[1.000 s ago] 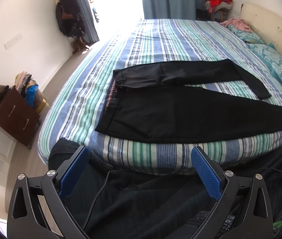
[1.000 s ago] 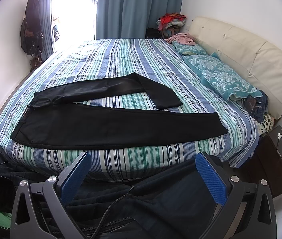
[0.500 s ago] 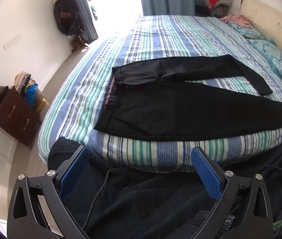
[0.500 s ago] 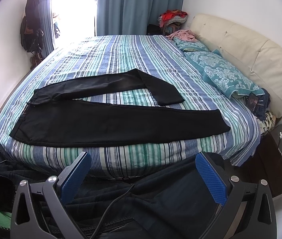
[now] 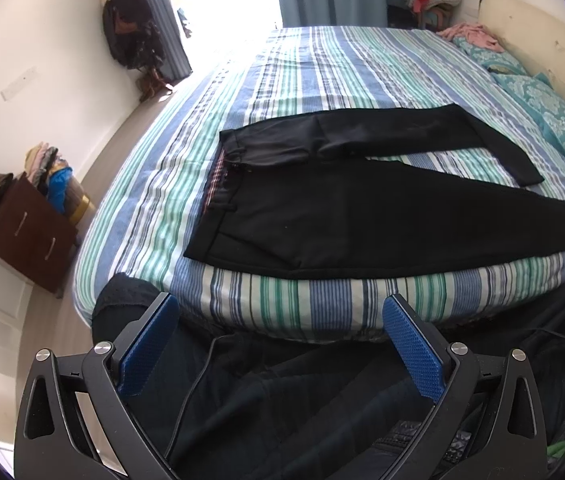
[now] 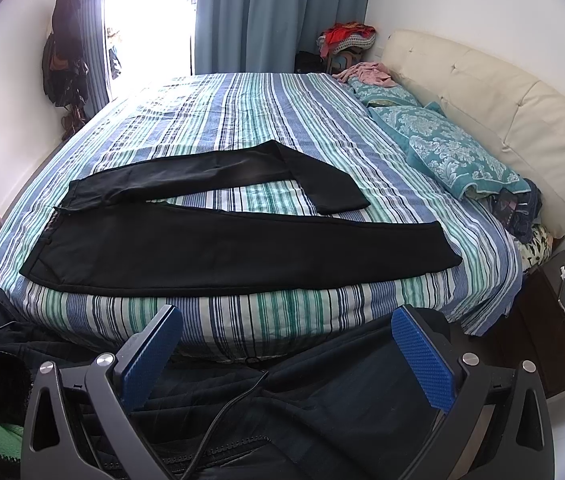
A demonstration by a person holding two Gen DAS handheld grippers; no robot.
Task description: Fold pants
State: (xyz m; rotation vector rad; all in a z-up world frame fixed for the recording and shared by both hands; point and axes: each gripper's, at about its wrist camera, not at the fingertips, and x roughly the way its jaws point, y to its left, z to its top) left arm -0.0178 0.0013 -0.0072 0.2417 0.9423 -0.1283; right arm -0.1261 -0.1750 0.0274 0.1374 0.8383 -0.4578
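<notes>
Black pants [image 5: 346,216] lie flat on the striped bed [image 5: 306,68], waistband to the left and the two legs spread apart toward the right; the far leg bends at its end. They also show in the right wrist view [image 6: 210,240]. My left gripper [image 5: 282,312] is open and empty, held below the bed's near edge, short of the waist end. My right gripper [image 6: 286,324] is open and empty, held below the near edge, short of the near leg.
Teal pillows [image 6: 454,152] and a cream headboard [image 6: 522,116] are at the right. A dark nightstand [image 6: 554,316] stands by the bed's right corner. A brown dresser [image 5: 26,232] with clothes stands at the left wall. Dark clothing and a cable [image 6: 234,404] lie under the grippers.
Both grippers have moved a little closer to the bed and the view tilts slightly down. The pants have not moved. Both stay open.
</notes>
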